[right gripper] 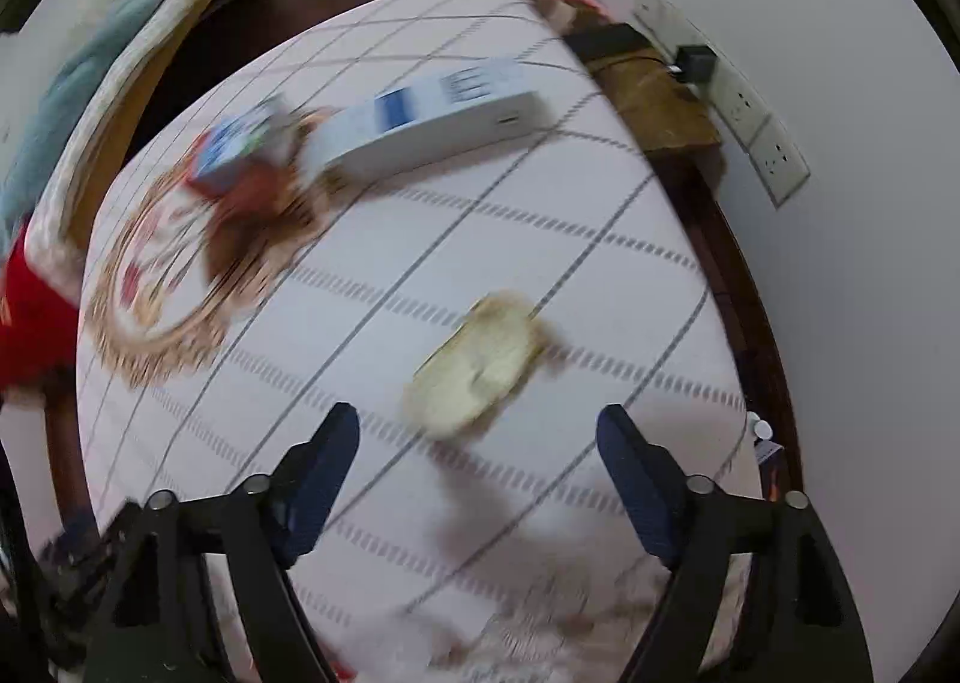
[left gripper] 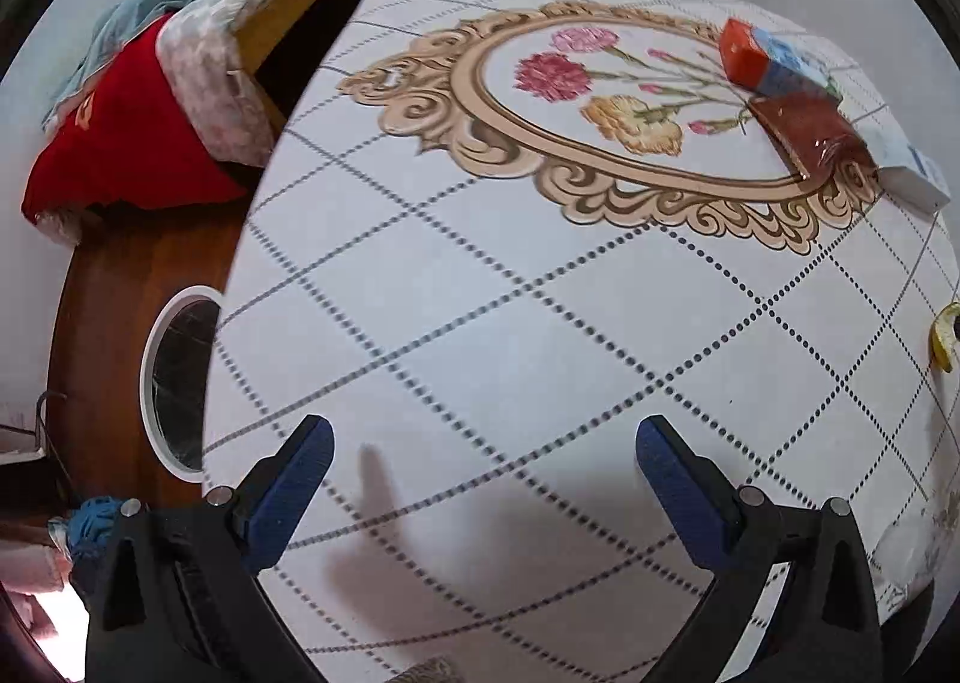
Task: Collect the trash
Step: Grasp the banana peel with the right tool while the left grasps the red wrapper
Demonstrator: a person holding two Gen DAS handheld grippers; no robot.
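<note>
A pale yellow banana peel [right gripper: 477, 362] lies on the white patterned tablecloth [right gripper: 540, 203], just ahead of my right gripper [right gripper: 480, 431], which is open and empty above the cloth. The peel's yellow tip shows at the right edge of the left wrist view [left gripper: 942, 338]. A red and blue packet [left gripper: 765, 62], a brown shiny wrapper [left gripper: 810, 128] and a white box [left gripper: 912, 167] lie at the far right of the table. My left gripper [left gripper: 483, 437] is open and empty over bare cloth [left gripper: 480, 293]. The right wrist view is blurred.
A white-rimmed bin with a dark liner [left gripper: 180, 377] stands on the wooden floor left of the table. A bed with red and teal bedding [left gripper: 120, 125] lies beyond. A wall with sockets [right gripper: 756, 125] and a brown stand [right gripper: 654, 101] are right of the table.
</note>
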